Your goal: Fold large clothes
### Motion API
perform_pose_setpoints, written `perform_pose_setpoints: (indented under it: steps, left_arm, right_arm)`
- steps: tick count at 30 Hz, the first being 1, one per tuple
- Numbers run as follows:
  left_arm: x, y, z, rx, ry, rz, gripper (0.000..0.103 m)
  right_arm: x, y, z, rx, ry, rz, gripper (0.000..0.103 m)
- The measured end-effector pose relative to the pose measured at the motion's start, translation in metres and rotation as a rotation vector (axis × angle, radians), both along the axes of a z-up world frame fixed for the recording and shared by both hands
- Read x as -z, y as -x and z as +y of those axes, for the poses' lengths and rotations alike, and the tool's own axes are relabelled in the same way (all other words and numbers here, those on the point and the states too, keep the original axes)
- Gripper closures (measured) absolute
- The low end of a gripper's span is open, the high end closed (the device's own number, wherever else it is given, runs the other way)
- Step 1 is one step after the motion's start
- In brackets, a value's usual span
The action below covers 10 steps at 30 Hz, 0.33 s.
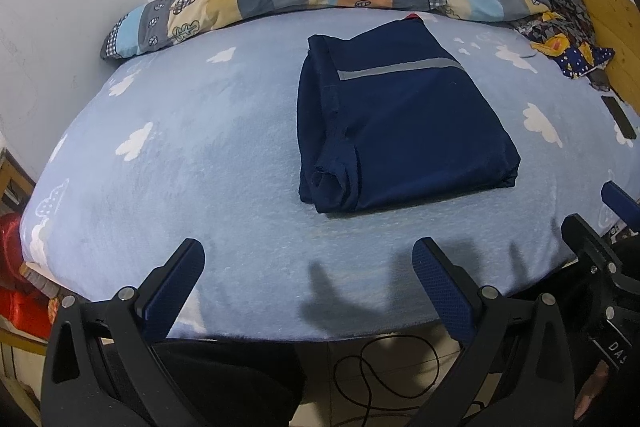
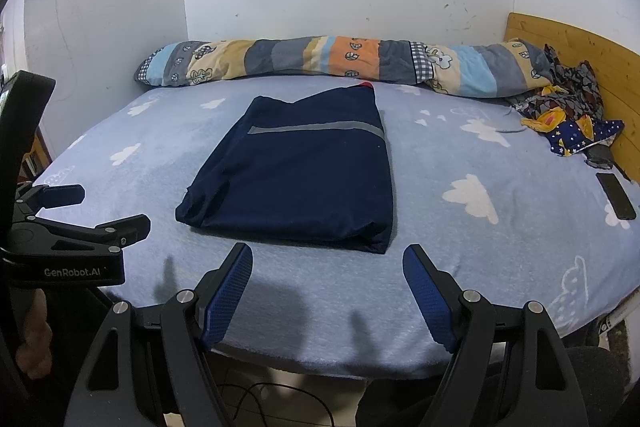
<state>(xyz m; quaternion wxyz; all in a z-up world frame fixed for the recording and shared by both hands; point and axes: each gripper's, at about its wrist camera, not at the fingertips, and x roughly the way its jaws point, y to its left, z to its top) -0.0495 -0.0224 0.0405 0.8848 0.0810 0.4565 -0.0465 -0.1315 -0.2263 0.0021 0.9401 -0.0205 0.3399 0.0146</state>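
Note:
A navy garment [image 1: 400, 123] with a grey reflective stripe lies folded into a rectangle on the light blue bed sheet [image 1: 200, 167]; the right wrist view shows the same folded garment [image 2: 304, 179] in the middle of the bed. My left gripper [image 1: 308, 255] is open near the bed's front edge, short of the garment, with nothing between its fingers. My right gripper [image 2: 328, 259] is open too, just in front of the garment's near edge, and holds nothing. In the right wrist view the left gripper [image 2: 116, 211] appears at the left, open.
A rolled patchwork quilt [image 2: 340, 63] lies along the wall at the back. Crumpled patterned clothes [image 2: 568, 115] sit at the back right by the wooden headboard [image 2: 576, 51]. A dark phone [image 2: 616, 195] rests on the sheet at the right. A black cable [image 1: 384, 367] lies on the floor below.

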Motion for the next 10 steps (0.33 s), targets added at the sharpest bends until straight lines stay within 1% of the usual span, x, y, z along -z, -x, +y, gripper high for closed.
perform_pose_setpoints:
  steps: [3, 5, 6, 8, 10]
  left_arm:
    - [0.000, -0.003, 0.009, -0.012, 0.044, 0.026, 0.000]
    - [0.003, -0.007, 0.018, -0.023, 0.088, 0.063, 0.000]
    - [0.005, -0.010, 0.024, -0.029, 0.128, 0.085, 0.000]
    - [0.004, -0.010, 0.035, -0.057, 0.175, 0.084, 0.000]
    - [0.001, -0.011, 0.042, -0.075, 0.189, 0.081, 0.000]
  right_arm:
    - [0.000, 0.001, 0.002, -0.004, 0.001, -0.005, 0.023]
    - [-0.001, 0.002, 0.003, -0.006, 0.003, -0.011, 0.023]
    - [-0.001, 0.002, 0.004, -0.007, 0.004, -0.014, 0.023]
    - [-0.002, 0.003, 0.003, -0.006, 0.004, -0.020, 0.023]
    - [-0.002, 0.003, 0.002, -0.004, -0.002, -0.019, 0.023]
